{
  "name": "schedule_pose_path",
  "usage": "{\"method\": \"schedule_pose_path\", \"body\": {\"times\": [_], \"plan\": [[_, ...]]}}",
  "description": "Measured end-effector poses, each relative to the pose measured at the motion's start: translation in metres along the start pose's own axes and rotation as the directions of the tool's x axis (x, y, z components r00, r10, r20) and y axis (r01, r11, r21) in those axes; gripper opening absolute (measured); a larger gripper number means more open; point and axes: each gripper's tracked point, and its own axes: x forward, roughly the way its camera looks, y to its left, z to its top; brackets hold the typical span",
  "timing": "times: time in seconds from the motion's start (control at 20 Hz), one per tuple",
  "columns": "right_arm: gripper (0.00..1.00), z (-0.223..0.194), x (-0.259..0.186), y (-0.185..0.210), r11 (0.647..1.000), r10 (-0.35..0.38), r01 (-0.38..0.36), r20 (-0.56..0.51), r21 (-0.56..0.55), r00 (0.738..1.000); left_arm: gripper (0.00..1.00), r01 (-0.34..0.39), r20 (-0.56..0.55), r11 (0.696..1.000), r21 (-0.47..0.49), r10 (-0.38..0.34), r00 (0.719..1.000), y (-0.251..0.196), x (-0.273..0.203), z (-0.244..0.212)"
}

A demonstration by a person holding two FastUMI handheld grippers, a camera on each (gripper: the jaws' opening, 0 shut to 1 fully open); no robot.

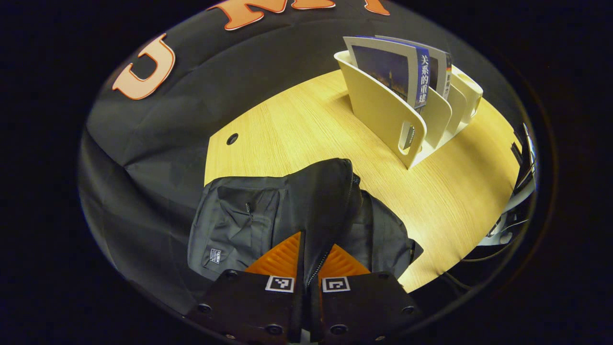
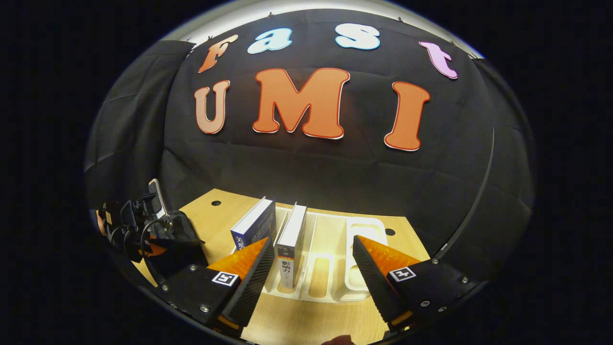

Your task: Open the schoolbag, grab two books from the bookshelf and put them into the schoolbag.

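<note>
A black schoolbag [image 1: 239, 215] lies on the wooden table [image 1: 297, 124] at its near left corner. My left gripper [image 1: 313, 244] is shut on the bag's raised zippered flap [image 1: 330, 191], holding it up. Behind it, a cream bookshelf rack [image 1: 383, 110] holds a blue-spined book [image 1: 407, 72] and a second book [image 1: 443, 72] upright. In the right gripper view, my right gripper [image 2: 311, 275] stands open just in front of the rack [image 2: 335, 239]. The white book [image 2: 292, 239] sits between its fingers without touching them, and the blue book [image 2: 254, 225] is just behind the left finger.
The rack's two right slots [image 2: 364, 235] hold nothing. The other gripper and the hand holding it [image 2: 143, 225] sit far left over the bag [image 2: 175, 242]. Cables and equipment [image 1: 507, 225] lie beyond the table's right edge. Black cloth walls the table's back and left.
</note>
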Motion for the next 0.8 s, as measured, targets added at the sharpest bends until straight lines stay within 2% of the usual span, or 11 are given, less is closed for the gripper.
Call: {"method": "schedule_pose_path", "body": {"times": [0.3,0.55,0.8], "plan": [[0.98,0.007,0.027,0.019,1.000,0.015,-0.012,-0.109,0.024,0.994,0.08,0.125,-0.002,0.992,-0.005,-0.125,0.992,0.017,-0.016,0.017],[0.99,0.015,0.053,0.054,0.998,0.059,-0.058,-0.203,0.014,0.977,0.06,0.247,-0.006,0.969,-0.031,-0.247,0.969,0.033,-0.027,0.030],[0.99,0.026,0.069,0.082,0.996,0.090,-0.093,-0.300,0.004,0.950,0.06,0.319,-0.022,0.947,0.021,-0.319,0.948,0.042,-0.029,0.038]]}}
